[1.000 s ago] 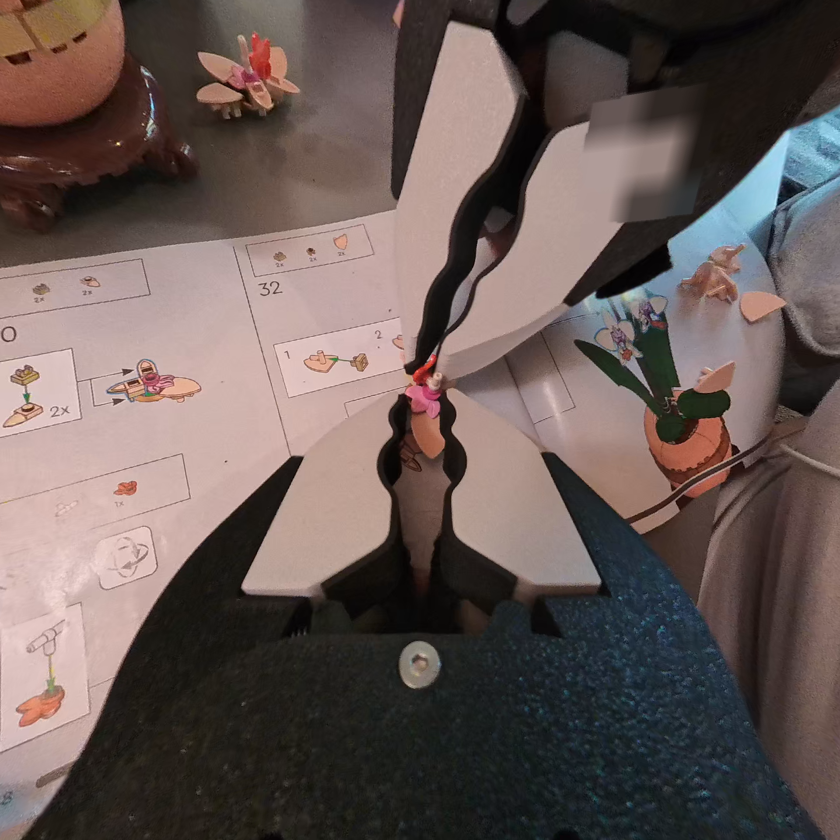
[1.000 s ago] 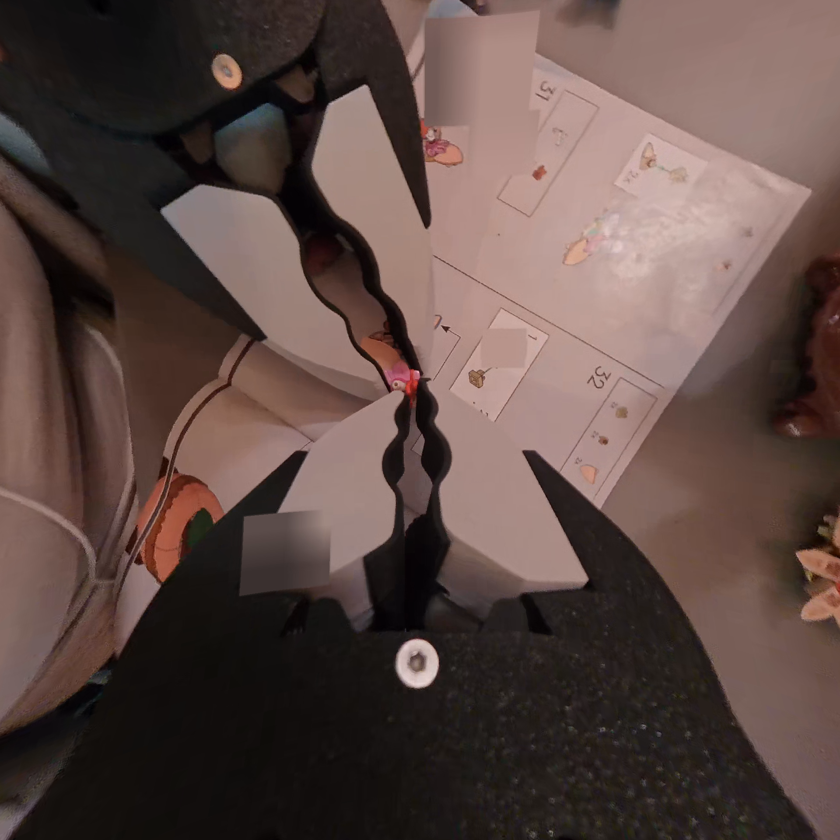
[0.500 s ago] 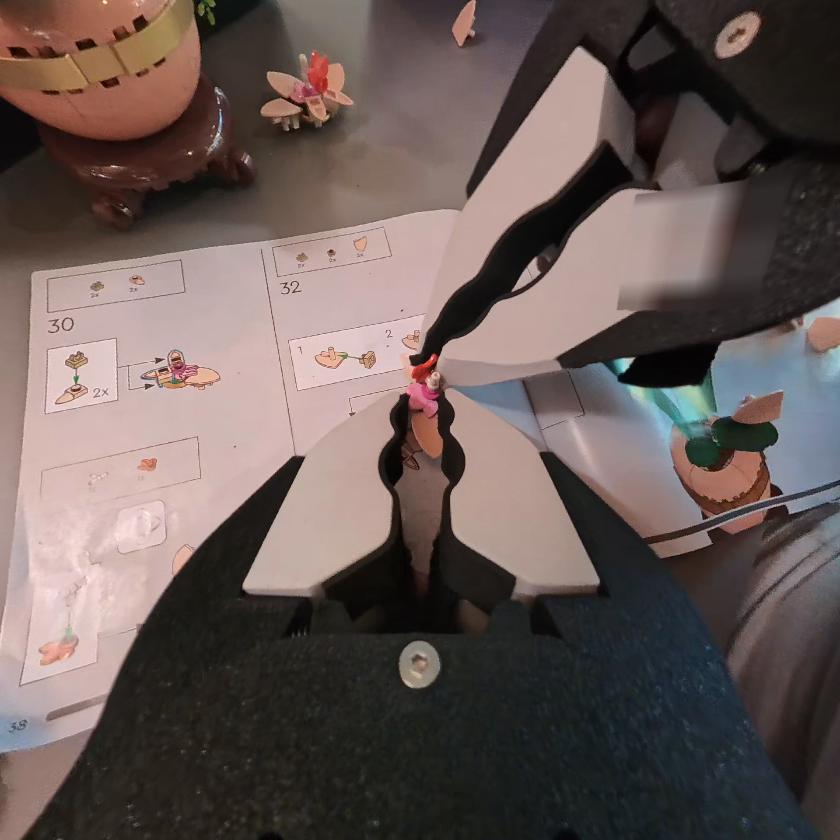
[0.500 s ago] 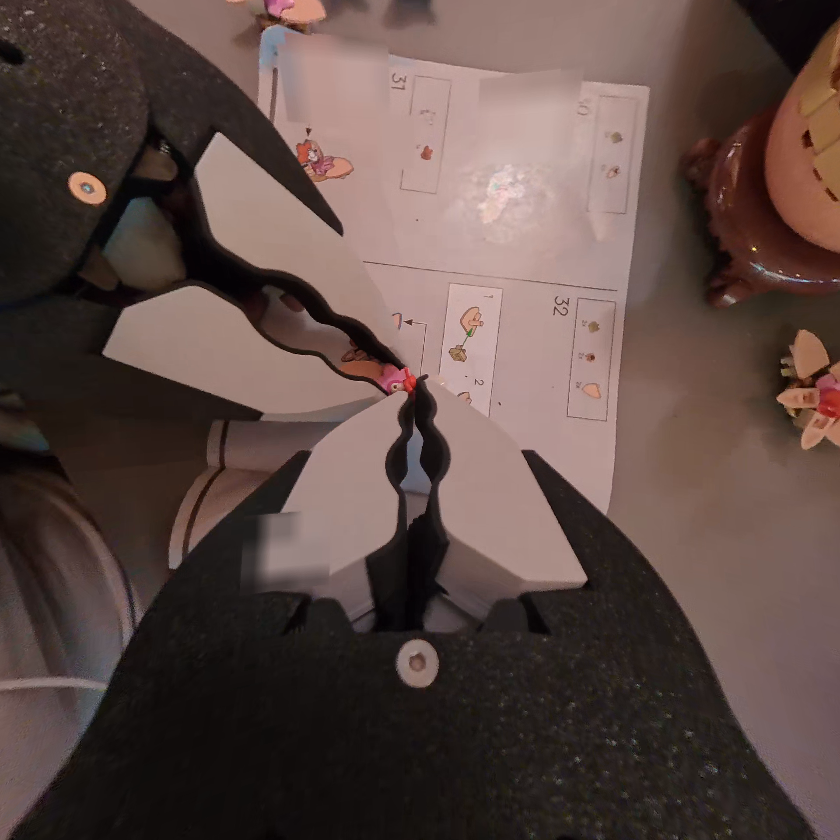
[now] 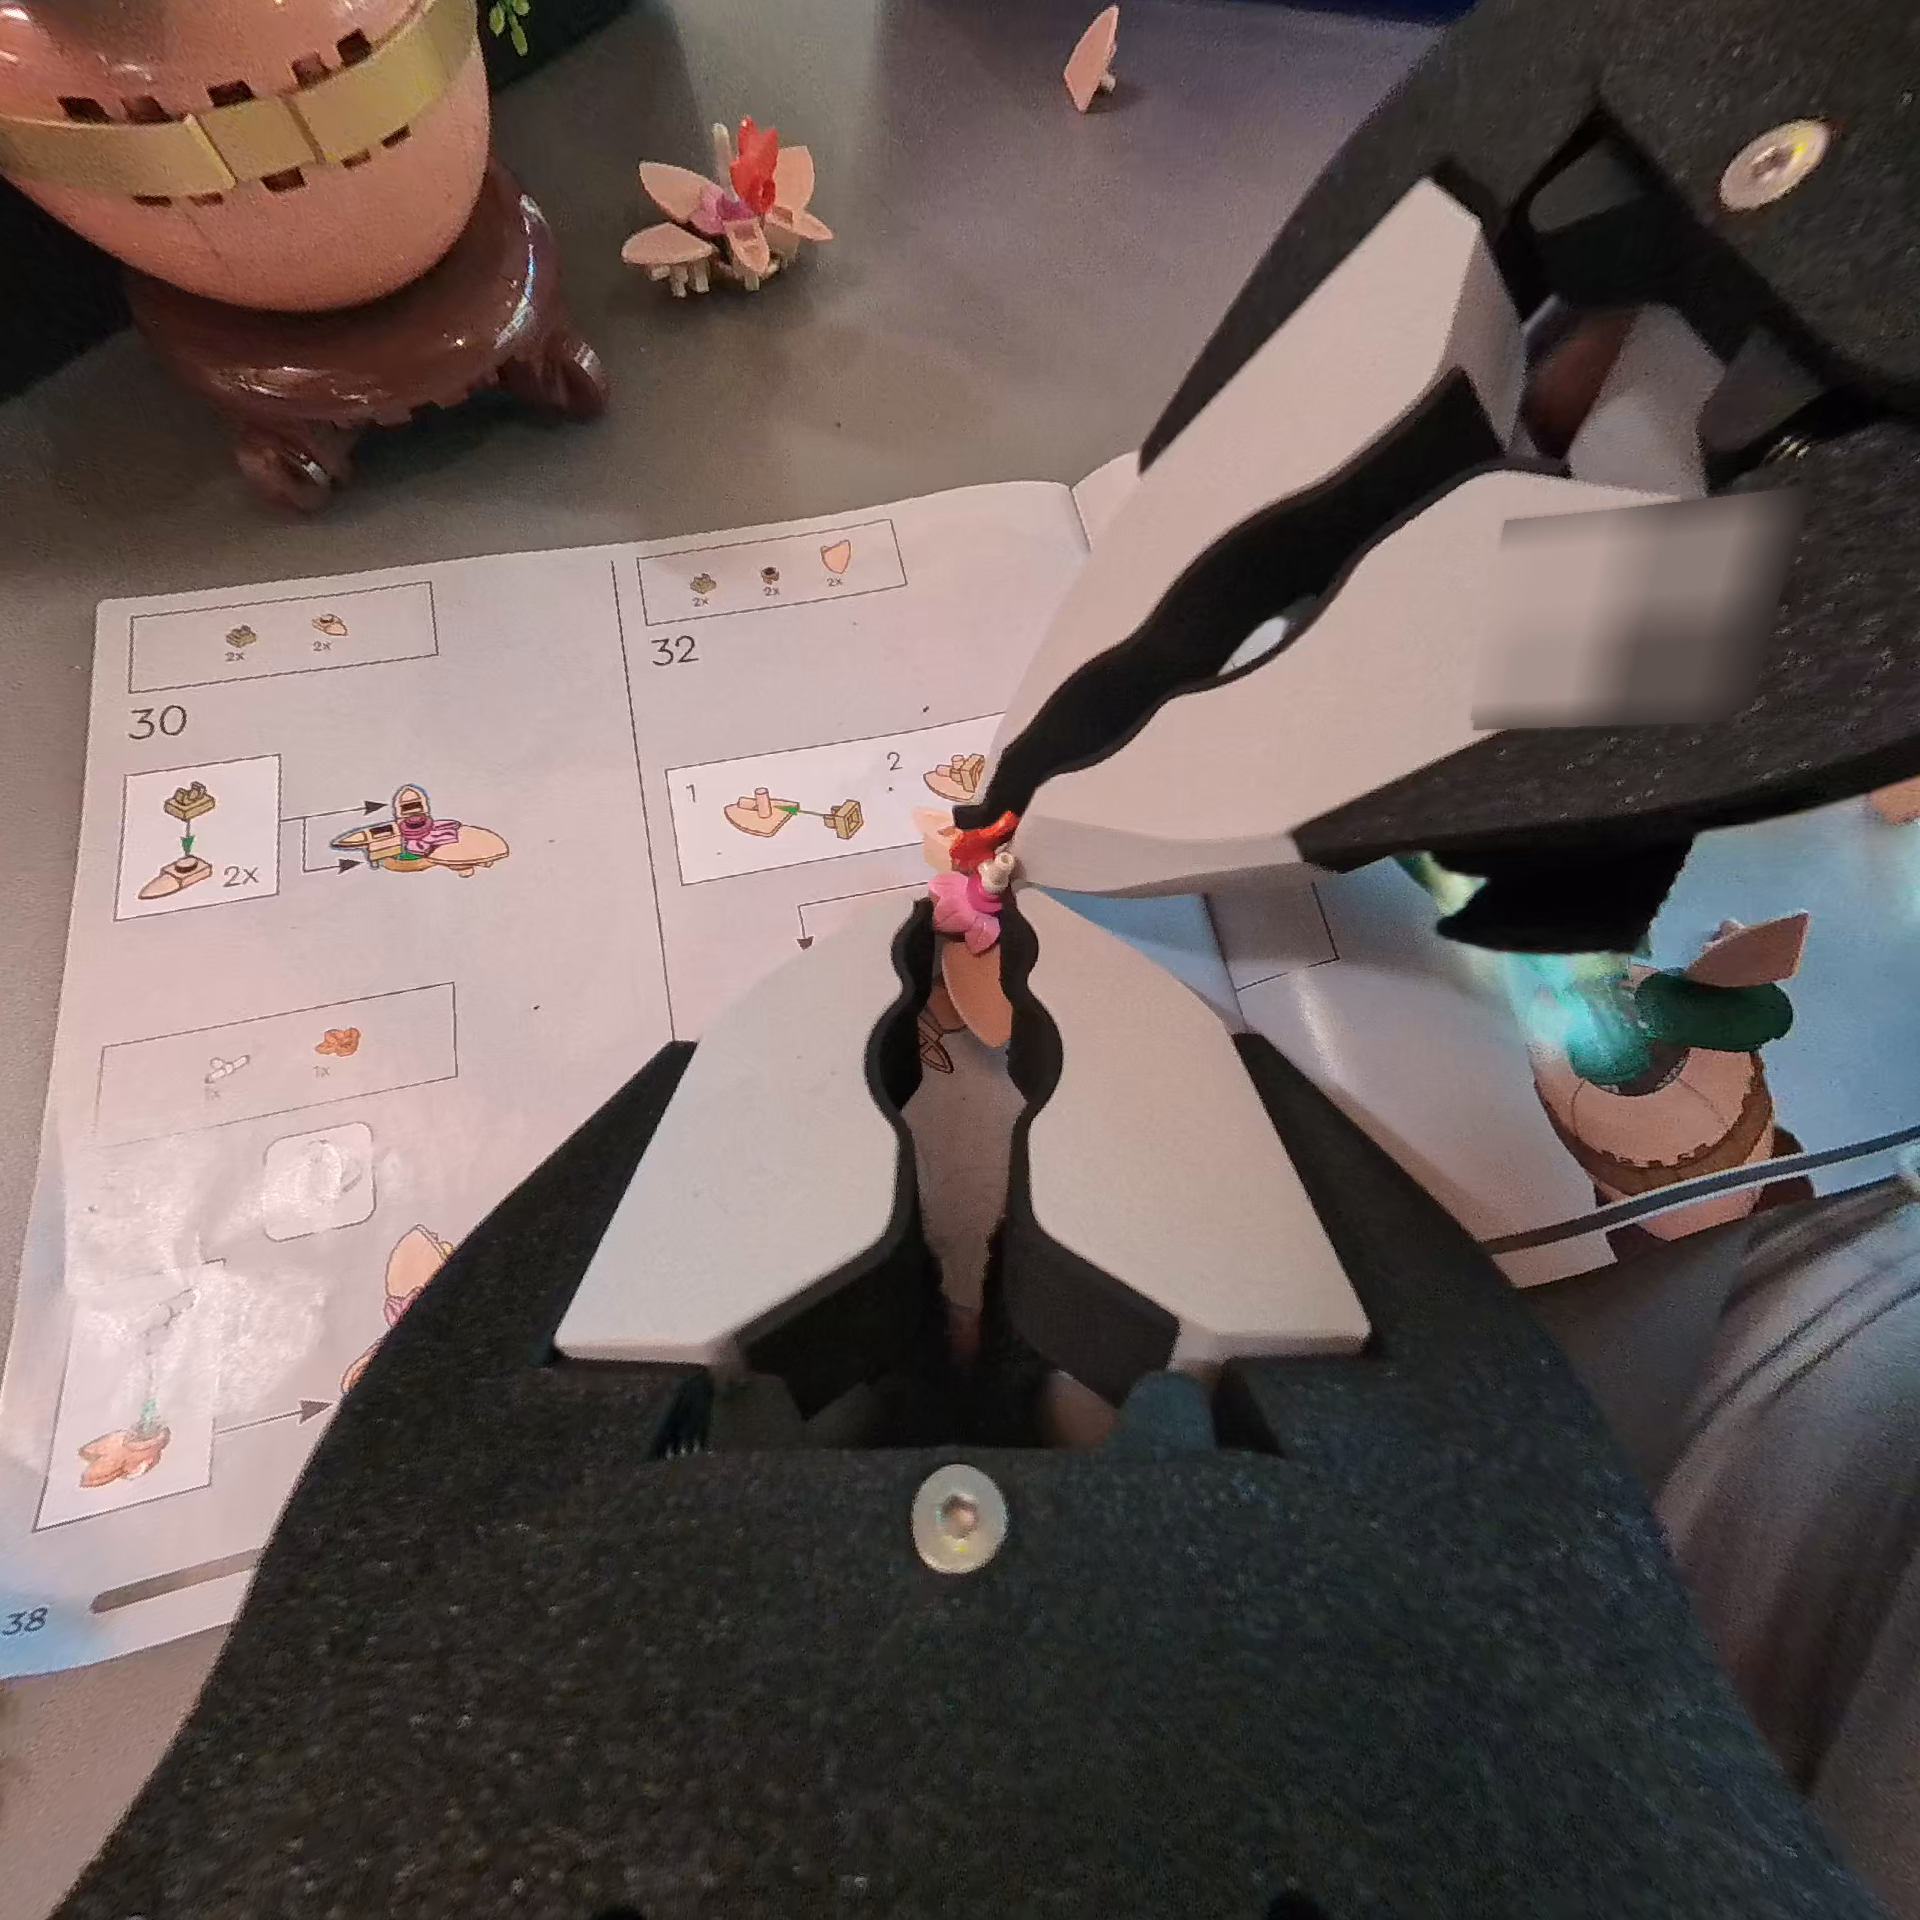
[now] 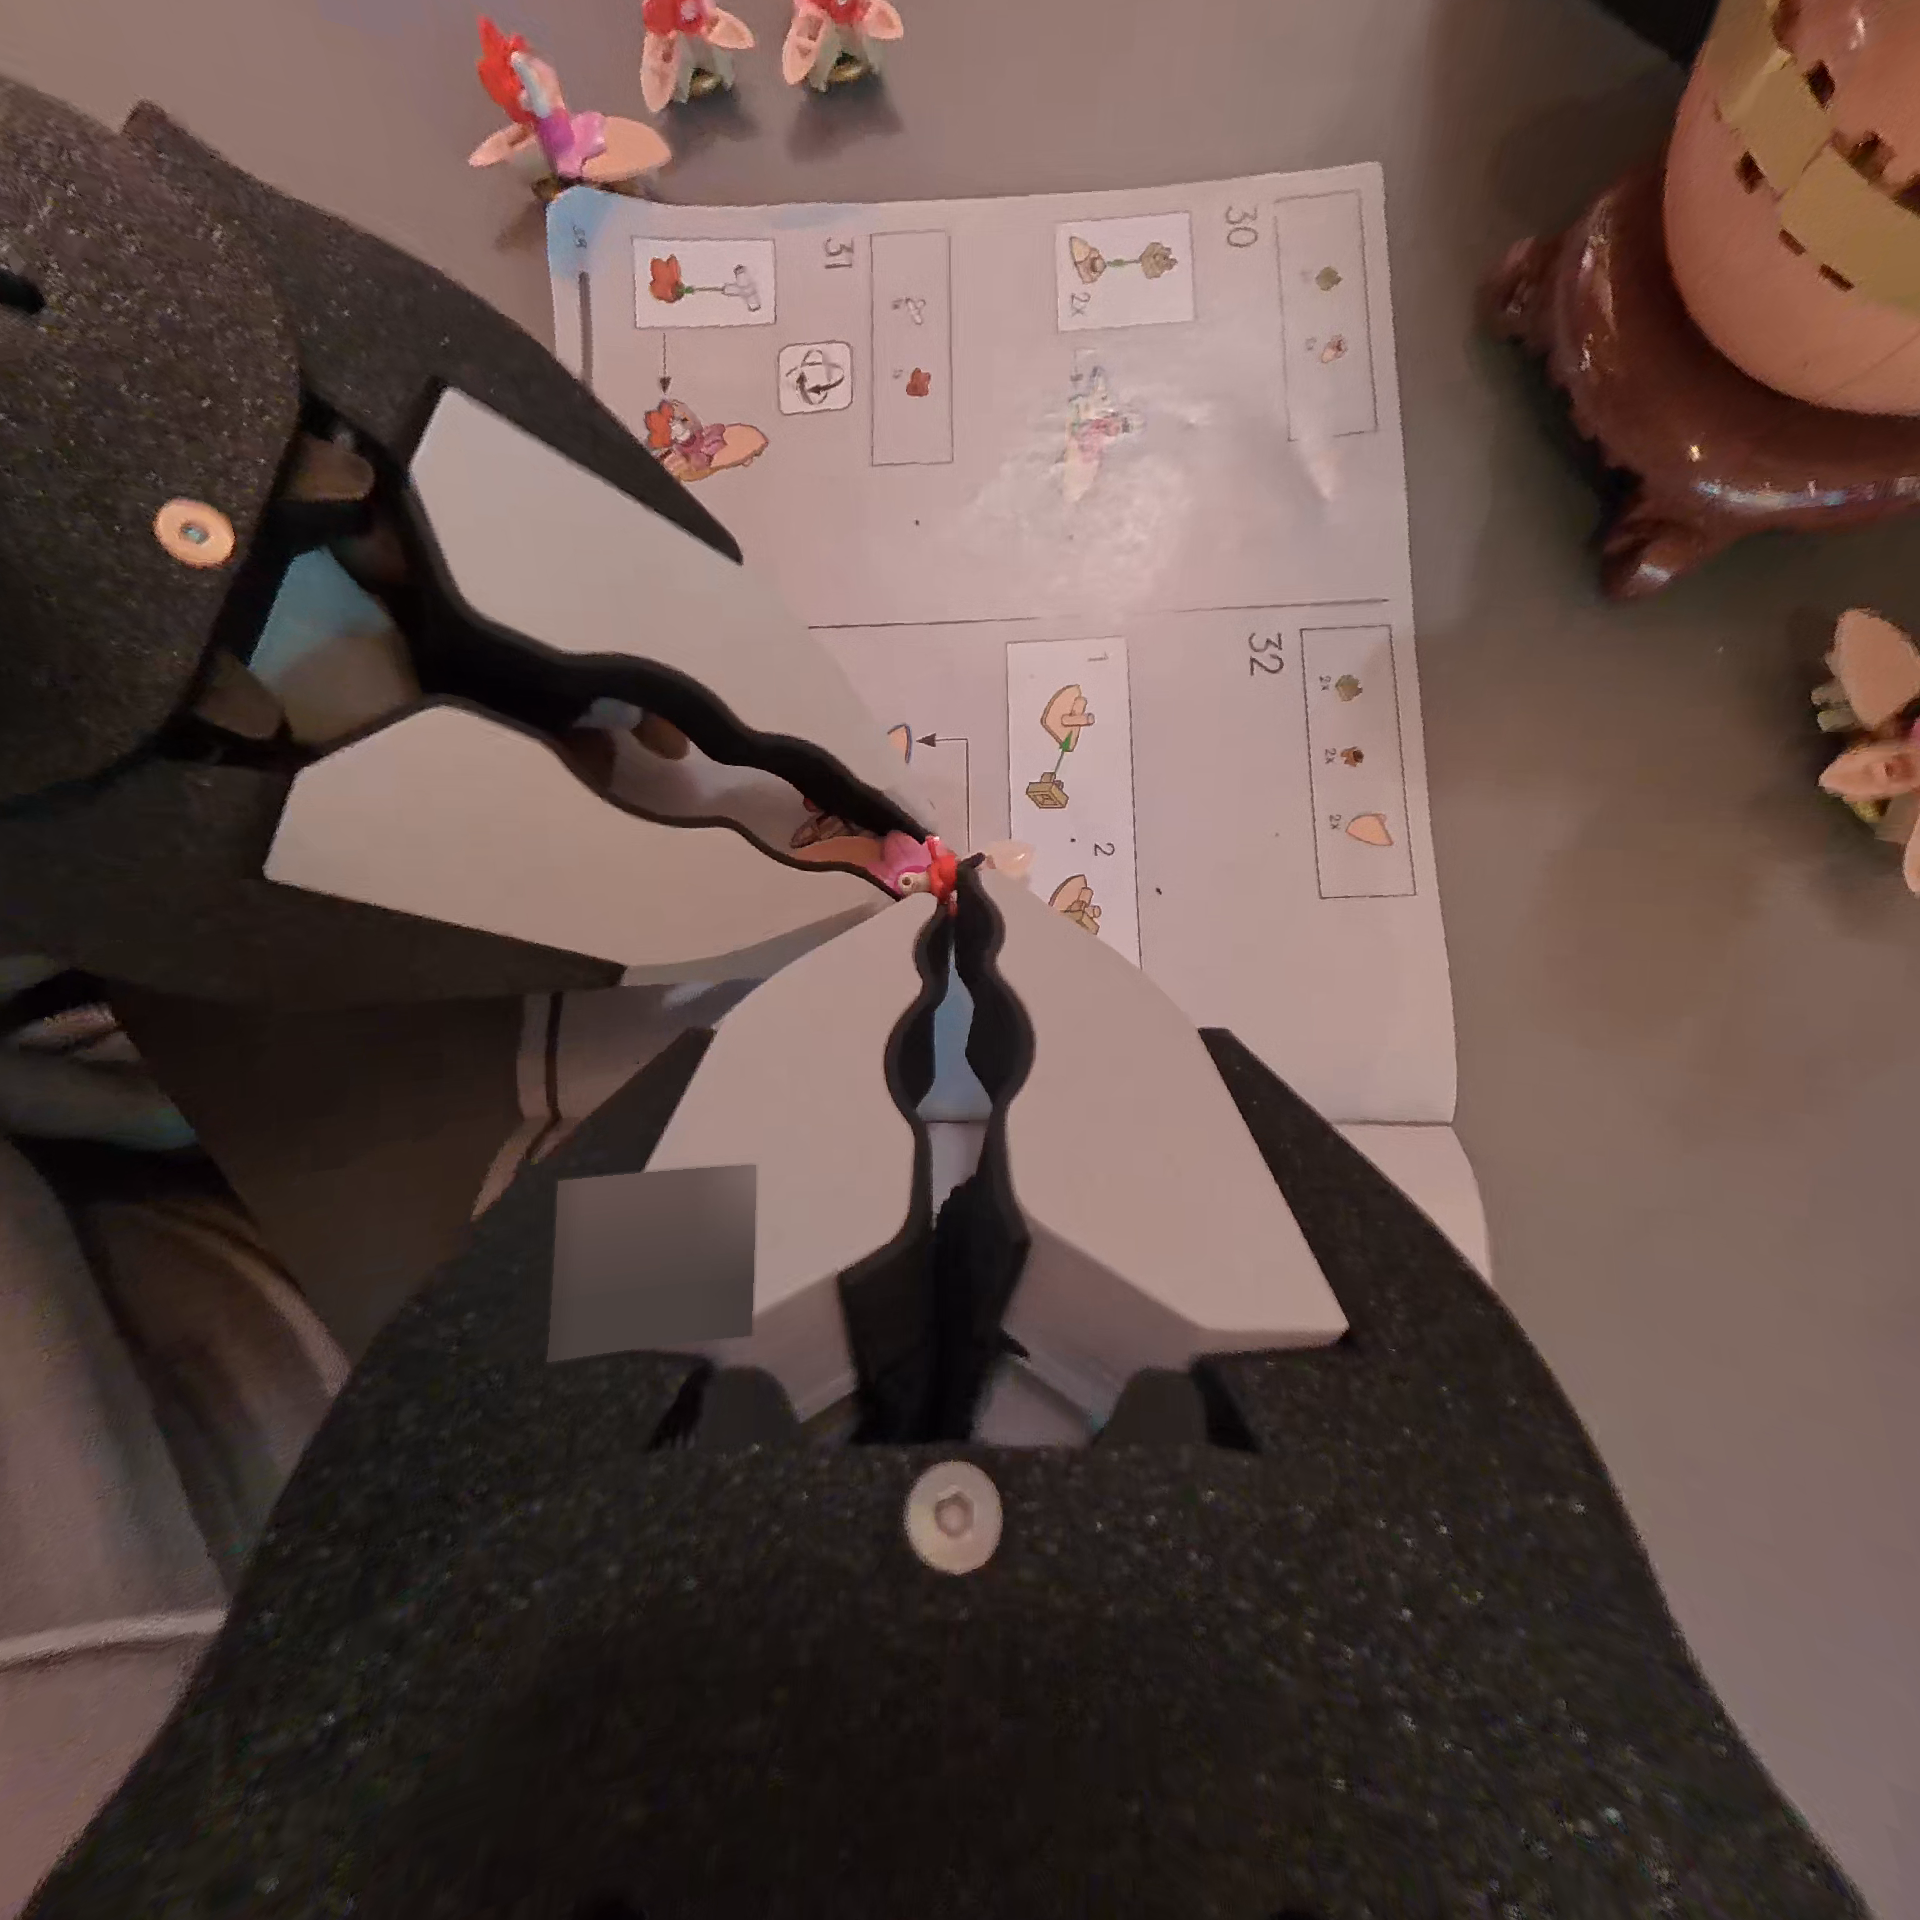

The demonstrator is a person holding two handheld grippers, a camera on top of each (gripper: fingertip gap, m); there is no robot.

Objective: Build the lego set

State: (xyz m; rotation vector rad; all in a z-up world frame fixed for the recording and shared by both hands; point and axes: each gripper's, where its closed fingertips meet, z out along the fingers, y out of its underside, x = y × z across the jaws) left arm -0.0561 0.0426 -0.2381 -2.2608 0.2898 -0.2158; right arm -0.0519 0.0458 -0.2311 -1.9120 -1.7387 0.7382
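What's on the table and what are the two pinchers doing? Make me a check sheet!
Surface: grey table, mostly bare around the booklet.
Job's things: open instruction booklet; pink flower piece held by the left gripper; red piece held against it by the right gripper.
Clutter: pink pot on a brown stand; finished flower nearby; three more flowers at the far edge; a loose petal.
Grippers: both shut on their pieces, tips meeting.
Cables: thin pale cord across the booklet's right page.
Surroundings: a person's grey clothing.
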